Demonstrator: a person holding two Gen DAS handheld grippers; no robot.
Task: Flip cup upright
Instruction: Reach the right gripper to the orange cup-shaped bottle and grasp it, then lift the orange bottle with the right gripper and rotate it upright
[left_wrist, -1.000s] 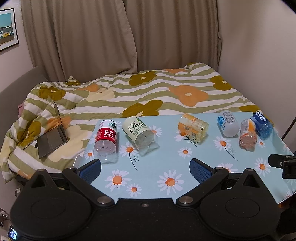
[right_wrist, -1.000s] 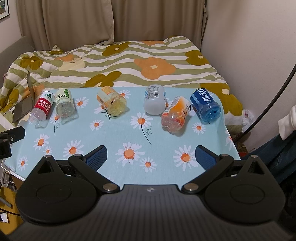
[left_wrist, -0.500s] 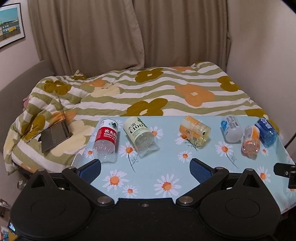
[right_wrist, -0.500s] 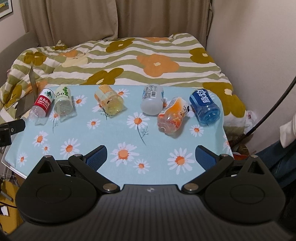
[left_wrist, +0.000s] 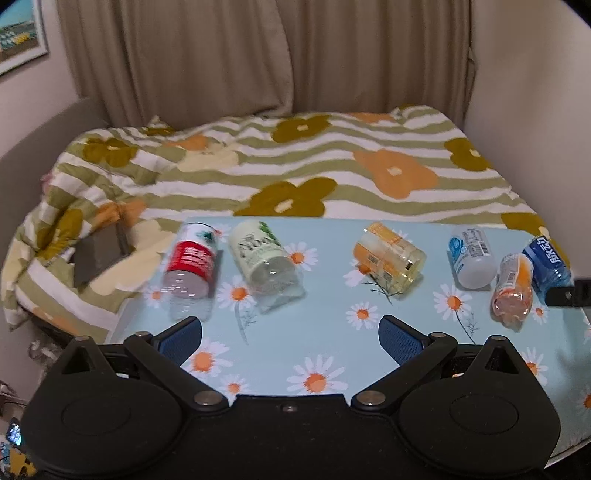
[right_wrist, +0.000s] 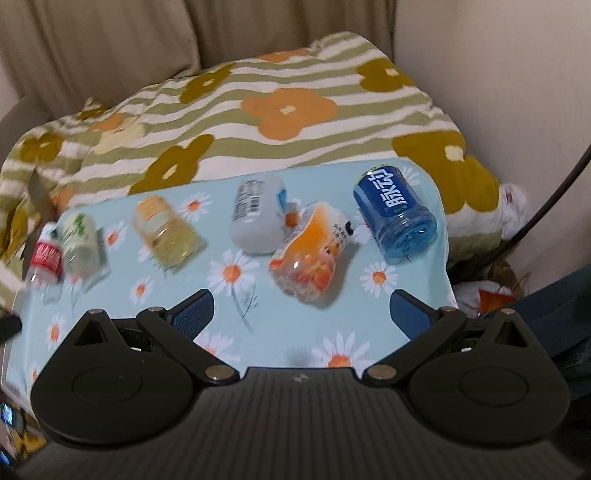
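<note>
Several cut bottle cups lie on their sides on a table with a light blue daisy cloth (left_wrist: 325, 354): red-labelled (left_wrist: 192, 260), green-labelled (left_wrist: 264, 258), yellow (left_wrist: 388, 254), white (left_wrist: 472, 256), orange (left_wrist: 513, 290) and blue (left_wrist: 546, 260). The right wrist view shows the blue cup (right_wrist: 395, 214), orange cup (right_wrist: 314, 253), white cup (right_wrist: 255, 218) and yellow cup (right_wrist: 166, 229). My left gripper (left_wrist: 290, 334) is open and empty, short of the green cup. My right gripper (right_wrist: 301, 314) is open and empty, just short of the orange cup.
A bed with a striped flower quilt (left_wrist: 295, 170) lies behind the table. A laptop (left_wrist: 99, 251) rests on the quilt at left. Curtains hang at the back, a wall at right. A dark cable (right_wrist: 546, 199) runs beside the table's right edge.
Both grippers have moved forward toward the cups, which look larger now. The right gripper has tilted and swung toward the orange and blue cups. No cup has moved.
</note>
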